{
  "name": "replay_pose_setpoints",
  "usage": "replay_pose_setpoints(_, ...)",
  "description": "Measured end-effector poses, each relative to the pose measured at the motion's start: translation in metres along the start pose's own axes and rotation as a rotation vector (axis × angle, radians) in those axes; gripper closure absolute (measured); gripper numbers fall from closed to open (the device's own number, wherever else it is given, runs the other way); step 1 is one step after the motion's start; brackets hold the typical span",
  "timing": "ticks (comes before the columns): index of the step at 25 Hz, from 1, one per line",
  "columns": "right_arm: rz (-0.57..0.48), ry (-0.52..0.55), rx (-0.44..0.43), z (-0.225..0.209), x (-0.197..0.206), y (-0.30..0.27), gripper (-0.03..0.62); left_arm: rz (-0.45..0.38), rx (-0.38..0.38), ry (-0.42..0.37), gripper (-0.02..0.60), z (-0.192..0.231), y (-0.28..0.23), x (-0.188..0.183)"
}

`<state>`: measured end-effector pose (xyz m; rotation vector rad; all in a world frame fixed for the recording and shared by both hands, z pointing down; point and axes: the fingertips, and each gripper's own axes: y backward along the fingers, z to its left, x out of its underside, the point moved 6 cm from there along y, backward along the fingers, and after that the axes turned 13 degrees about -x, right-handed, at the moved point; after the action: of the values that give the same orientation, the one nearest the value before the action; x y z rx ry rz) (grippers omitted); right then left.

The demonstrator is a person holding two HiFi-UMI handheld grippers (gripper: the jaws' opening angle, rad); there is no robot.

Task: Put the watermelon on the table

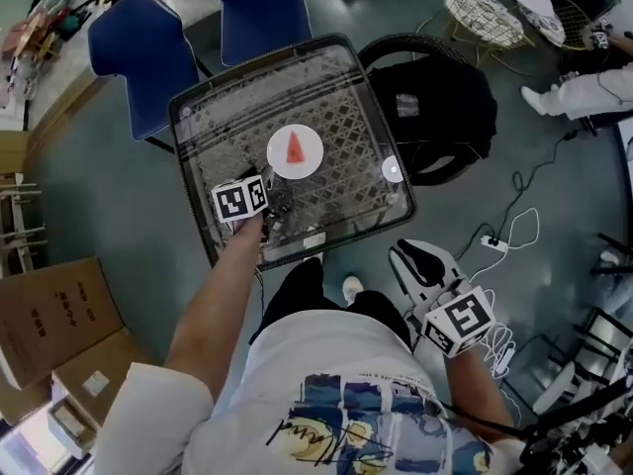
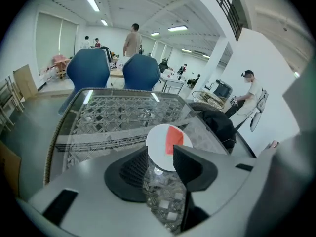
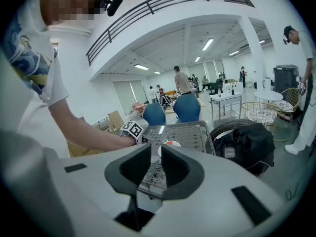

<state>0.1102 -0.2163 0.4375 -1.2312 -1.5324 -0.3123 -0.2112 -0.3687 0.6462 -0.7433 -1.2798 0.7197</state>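
1. The watermelon, a red wedge, lies on a round white plate. The plate sits near the middle of the glass worktop, in the upper centre of the head view.
2. The left claw is over the worktop's near edge, just below and left of the plate and not touching it. Its marker cube shows just to its left.
3. In the left gripper view the left claw is narrowly parted and grips nothing. Only glass and the lattice under it show through the gap. The plate and the watermelon lie just beyond the tips.
4. The right claw is off the worktop, at the lower right of the head view, above the grey floor.
5. In the right gripper view the right claw has a slim gap and is empty. The worktop and plate are well beyond it.
6. Two blue chairs stand at the worktop's far side, at the upper left.
7. A black bag rests to the right of the worktop.
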Motion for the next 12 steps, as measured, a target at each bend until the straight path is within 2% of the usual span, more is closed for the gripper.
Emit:
replay_pose_setpoints(2,-0.006,0.028,-0.034,0.002,0.004,0.013,0.528,-0.044,0.014,0.027,0.422,-0.003,0.031,0.006)
replay_pose_setpoints(5,0.011,0.076,-0.085,0.007,0.016,0.035,0.528,-0.114,0.037,0.074,0.500,-0.008,0.083,0.026)
replay_pose_setpoints(9,0.032,0.136,-0.154,0.015,0.034,0.063,0.542,-0.186,0.106,0.122,0.572,-0.026,0.158,0.064)
replay_pose_setpoints(12,0.039,0.159,-0.198,0.028,0.043,0.077,0.557,-0.213,0.164,0.108,0.572,-0.046,0.217,0.097)
